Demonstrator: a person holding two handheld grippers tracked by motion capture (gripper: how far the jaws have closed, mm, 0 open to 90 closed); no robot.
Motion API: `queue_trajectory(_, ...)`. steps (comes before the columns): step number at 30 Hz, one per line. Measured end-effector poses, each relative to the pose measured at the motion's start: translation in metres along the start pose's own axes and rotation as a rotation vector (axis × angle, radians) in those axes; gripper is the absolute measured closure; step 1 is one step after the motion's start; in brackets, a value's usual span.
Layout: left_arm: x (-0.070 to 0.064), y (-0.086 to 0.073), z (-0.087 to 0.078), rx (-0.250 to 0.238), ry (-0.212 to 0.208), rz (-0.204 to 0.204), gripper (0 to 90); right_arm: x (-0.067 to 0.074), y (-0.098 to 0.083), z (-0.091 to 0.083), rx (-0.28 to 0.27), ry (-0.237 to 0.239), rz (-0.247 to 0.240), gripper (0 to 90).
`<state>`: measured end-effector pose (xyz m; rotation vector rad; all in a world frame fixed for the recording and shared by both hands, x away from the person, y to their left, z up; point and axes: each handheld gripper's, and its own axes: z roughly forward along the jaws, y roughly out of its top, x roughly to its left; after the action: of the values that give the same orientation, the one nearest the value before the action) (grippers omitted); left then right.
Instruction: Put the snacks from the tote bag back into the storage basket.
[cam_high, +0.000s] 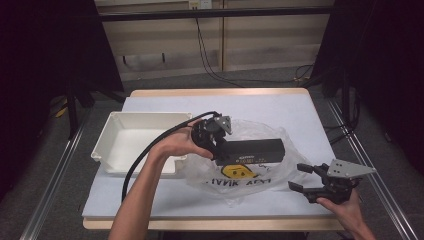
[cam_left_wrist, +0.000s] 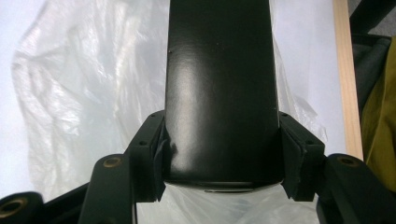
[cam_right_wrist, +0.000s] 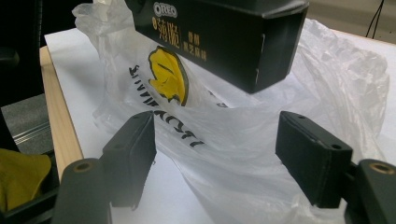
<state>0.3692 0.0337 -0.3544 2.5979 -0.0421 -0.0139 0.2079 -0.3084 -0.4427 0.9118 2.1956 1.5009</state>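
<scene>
White tray (cam_high: 131, 137) at left; left gripper (cam_high: 216, 145) clamps one end of the black box (cam_high: 255, 150) over the plastic bag (cam_high: 260, 175) at centre; right gripper (cam_high: 304, 177), jaws parted and empty, beside the bag's right edge.

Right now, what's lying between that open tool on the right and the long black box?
Only the crumpled clear plastic bag with its yellow smiley print. In the right gripper view it spreads from the right tool up under the black box. The high view shows it too.

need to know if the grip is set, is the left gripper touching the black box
Touching. The left gripper view shows the left gripper with both pads pressed against the sides of the black box.
</scene>
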Motion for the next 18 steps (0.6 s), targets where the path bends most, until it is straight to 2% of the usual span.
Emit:
queue_trajectory(3, 0.000, -0.002, -0.008, -0.032, 0.007, 0.003, 43.1, 0.000, 0.000, -0.002, -0.019, -0.015, 0.002, 24.3)
queue_trajectory(4, -0.002, -0.002, -0.010, -0.056, 0.024, -0.010, 43.1, 0.000, 0.000, -0.003, -0.026, -0.023, 0.004, 22.6)
queue_trajectory(10, -0.004, -0.008, -0.027, -0.088, 0.052, -0.007, 43.1, 0.000, 0.000, -0.004, -0.044, -0.046, 0.007, 13.1)
queue_trajectory(11, -0.004, -0.010, -0.029, -0.081, 0.054, -0.005, 43.1, 0.000, 0.000, -0.004, -0.042, -0.047, 0.009, 11.3)
queue_trajectory(15, -0.003, -0.018, -0.034, -0.098, 0.082, -0.017, 43.0, 0.000, -0.001, -0.004, -0.058, -0.057, 0.010, 6.5)
queue_trajectory(18, -0.003, -0.025, -0.040, -0.120, 0.086, -0.032, 43.0, 0.000, -0.001, -0.005, -0.064, -0.055, 0.001, 3.6)
